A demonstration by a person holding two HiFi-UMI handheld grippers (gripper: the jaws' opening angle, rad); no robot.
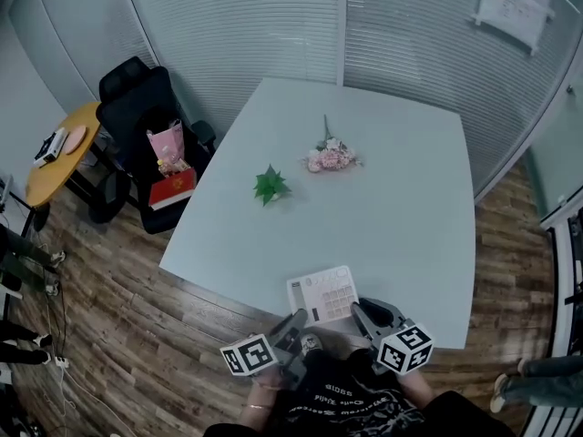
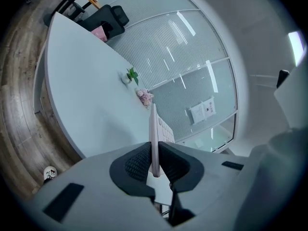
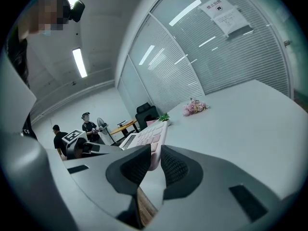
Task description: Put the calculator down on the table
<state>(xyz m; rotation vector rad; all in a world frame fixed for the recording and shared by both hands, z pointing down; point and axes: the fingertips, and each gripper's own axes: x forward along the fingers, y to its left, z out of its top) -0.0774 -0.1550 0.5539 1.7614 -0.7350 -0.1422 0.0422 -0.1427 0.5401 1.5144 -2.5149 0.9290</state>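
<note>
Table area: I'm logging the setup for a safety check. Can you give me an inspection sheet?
Surface: white table, no spills seen.
Job's things: calculator held at the table's near edge.
Clutter: green sprig and pink flowers mid-table.
Grippers: left gripper and right gripper each shut on the calculator.
Cables: what look like thin leads on the floor at left.
Surroundings: black chair, round yellow table, blinds, wood floor.
</note>
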